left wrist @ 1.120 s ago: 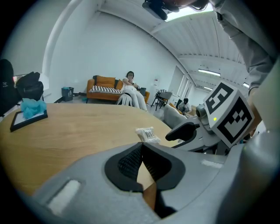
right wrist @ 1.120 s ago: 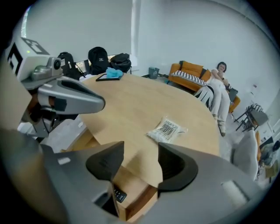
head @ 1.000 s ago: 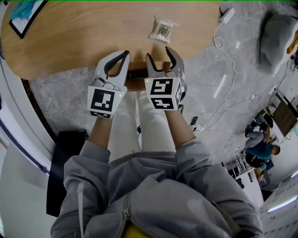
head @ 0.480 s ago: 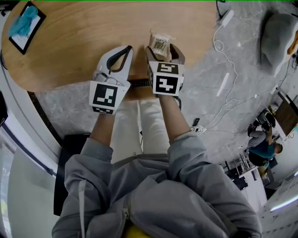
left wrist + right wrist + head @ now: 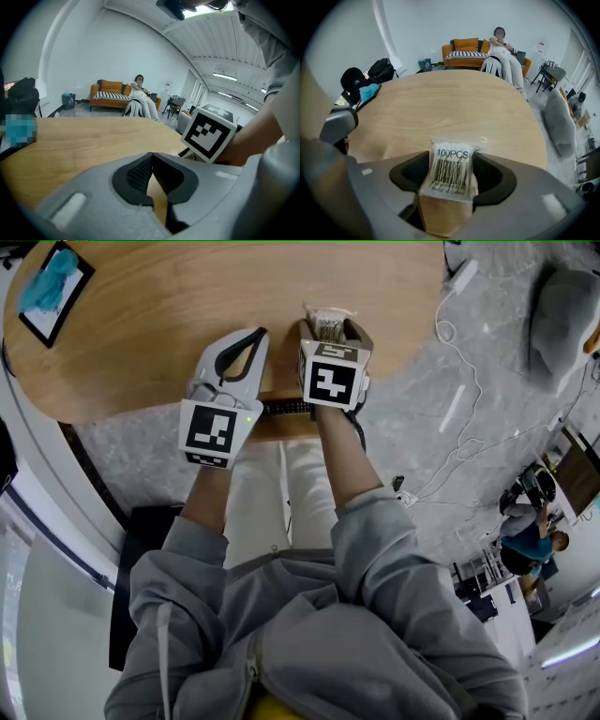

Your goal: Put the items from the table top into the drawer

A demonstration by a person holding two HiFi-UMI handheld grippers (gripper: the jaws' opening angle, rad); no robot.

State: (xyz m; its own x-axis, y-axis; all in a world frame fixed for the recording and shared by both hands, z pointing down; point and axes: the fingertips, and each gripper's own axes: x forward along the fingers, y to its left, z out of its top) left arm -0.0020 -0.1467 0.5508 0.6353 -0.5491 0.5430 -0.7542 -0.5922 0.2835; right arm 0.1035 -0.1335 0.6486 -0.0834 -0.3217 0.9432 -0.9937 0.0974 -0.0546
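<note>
Round wooden table [image 5: 169, 334]: one packet of cotton swabs [image 5: 451, 176] lies near its 6 o'clock edge, between the pads of the right gripper [image 5: 451, 157], which have just been closing and touch both its sides. The left gripper [image 5: 152, 157], at the packet's 9 o'clock, is pinched together and empty. Packet judged light, soft, with slippery film, so grip across its full middle; also one black tray [image 5: 28, 310] with one teal cloth [image 5: 49, 285] at 10 o'clock.

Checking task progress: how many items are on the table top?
3. A swab packet near the front edge; a black tray at the far left edge; a blue cloth on it. More may be hidden.
</note>
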